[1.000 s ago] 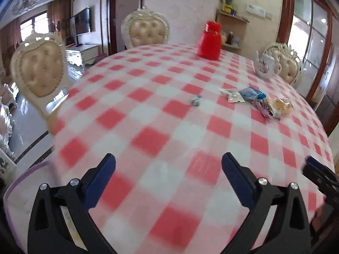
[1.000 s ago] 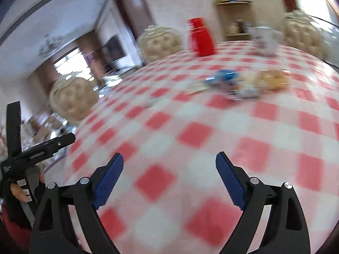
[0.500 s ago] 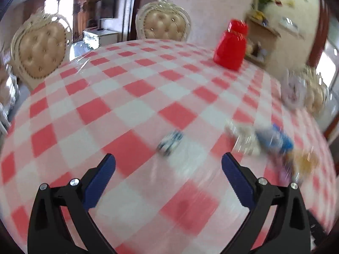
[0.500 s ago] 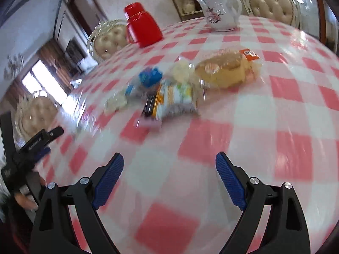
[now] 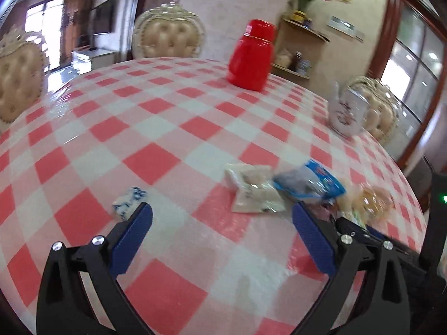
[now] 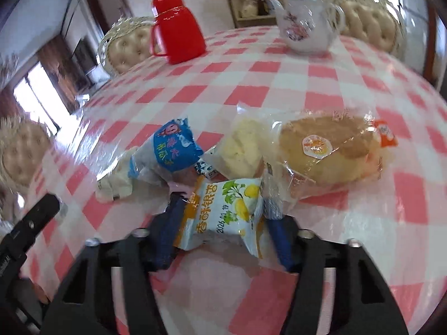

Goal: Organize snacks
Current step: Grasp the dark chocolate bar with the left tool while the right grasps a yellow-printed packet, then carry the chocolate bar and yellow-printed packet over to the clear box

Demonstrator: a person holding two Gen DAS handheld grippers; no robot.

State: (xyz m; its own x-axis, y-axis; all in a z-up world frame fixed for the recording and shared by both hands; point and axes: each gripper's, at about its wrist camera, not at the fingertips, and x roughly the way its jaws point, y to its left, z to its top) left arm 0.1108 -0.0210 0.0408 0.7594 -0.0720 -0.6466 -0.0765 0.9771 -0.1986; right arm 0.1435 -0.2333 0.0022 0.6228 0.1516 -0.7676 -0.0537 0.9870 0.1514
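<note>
Packet in hand: your right gripper (image 6: pixel 222 220) has its fingers closed in on the yellow-and-white snack packet (image 6: pixel 223 215), one blue pad on each side edge; it lies low over the counter (image 6: pixel 349 223), nearest you in the snack pile.
How it handles: judge it light, soft and crinkly, with a slick film; it looks bowed between the pads, so squeeze only enough to hold. Taking it across the padded middle should serve better than the thin sealed ends.
Neighbours: the wrapped round cake (image 6: pixel 327 150) overlaps it on the right, the blue-labelled packet (image 6: pixel 167 148) sits just behind on the left; lift cleanly or they may drag along.
Left fingers: your left gripper (image 5: pixel 222 217) is spread wide and holds nothing, hovering low over the counter.
Stray piece: the small blue-and-white candy (image 5: pixel 129 203) lies apart from the pile, just beside the left finger's tip; whether they touch is unclear.
</note>
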